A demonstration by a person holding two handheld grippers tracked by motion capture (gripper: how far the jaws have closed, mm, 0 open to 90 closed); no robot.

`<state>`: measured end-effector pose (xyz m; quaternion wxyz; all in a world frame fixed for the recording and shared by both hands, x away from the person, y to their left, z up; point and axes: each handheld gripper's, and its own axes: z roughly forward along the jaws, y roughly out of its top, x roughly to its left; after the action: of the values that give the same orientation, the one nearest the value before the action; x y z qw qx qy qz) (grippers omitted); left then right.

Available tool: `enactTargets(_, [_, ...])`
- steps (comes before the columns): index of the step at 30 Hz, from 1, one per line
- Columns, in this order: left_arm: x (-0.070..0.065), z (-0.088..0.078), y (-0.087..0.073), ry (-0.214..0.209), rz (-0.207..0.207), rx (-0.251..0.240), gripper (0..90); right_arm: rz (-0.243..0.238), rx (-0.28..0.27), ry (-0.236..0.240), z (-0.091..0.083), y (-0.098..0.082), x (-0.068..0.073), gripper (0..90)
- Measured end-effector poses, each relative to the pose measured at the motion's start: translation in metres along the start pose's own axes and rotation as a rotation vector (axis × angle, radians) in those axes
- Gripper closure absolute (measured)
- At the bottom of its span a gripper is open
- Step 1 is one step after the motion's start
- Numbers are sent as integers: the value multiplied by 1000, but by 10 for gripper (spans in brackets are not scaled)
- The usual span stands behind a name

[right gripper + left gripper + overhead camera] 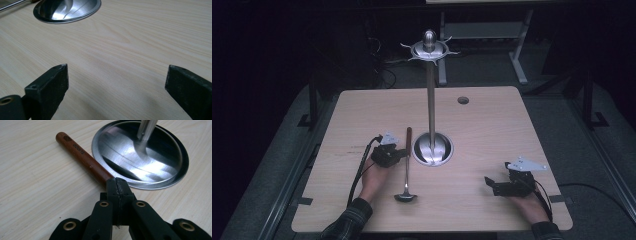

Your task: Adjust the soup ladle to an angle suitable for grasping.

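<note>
A ladle lies flat on the table with its brown wooden handle (409, 136) (82, 157) pointing away and its metal bowl (405, 197) toward the near edge. Just to its right stands a steel rack on a round domed base (432, 149) (140, 155) (67, 10); a thin pole rises to a hooked top (429, 48). My left gripper (402, 153) (117, 182) is shut, its tips pressed together right at the near end of the wooden handle, with nothing seen between them. My right gripper (489, 183) (117, 75) stands wide open over bare wood at the right.
The light wooden table (492, 125) has a round cable hole (463, 100) at the back right. Black cables trail from both grippers toward the near edge. Dark floor and table legs surround the tabletop.
</note>
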<state>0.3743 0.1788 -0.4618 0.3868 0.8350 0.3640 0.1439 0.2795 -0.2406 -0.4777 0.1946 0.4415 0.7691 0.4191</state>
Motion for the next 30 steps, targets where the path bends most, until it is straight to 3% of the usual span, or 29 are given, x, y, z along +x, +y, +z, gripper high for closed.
enactTargets(5, [-1,0,1,-6,1,2,897,1,-1,1,0,0,0,43])
enactTargets(13, [-8,-13,5,-62,8,15,896,1,-3,3,0,0,-1,43])
enactTargets(18, [-22,-22,6,-124,15,55,896,2,-5,1,0,0,-1,45])
enactTargets(20, [-32,-27,4,-164,30,86,896,4,-5,1,0,0,-1,45])
enactTargets(23, [-40,-30,1,-185,43,107,896,5,-4,2,-1,0,-1,45])
enactTargets(24, [-46,-33,-2,-205,60,135,896,6,-3,3,0,0,-1,45])
enactTargets(28, [-56,-37,-9,-215,86,175,896,7,-3,4,0,0,-1,45])
enactTargets(30, [-59,-36,-12,-219,77,185,896,6,-3,3,0,0,-1,46])
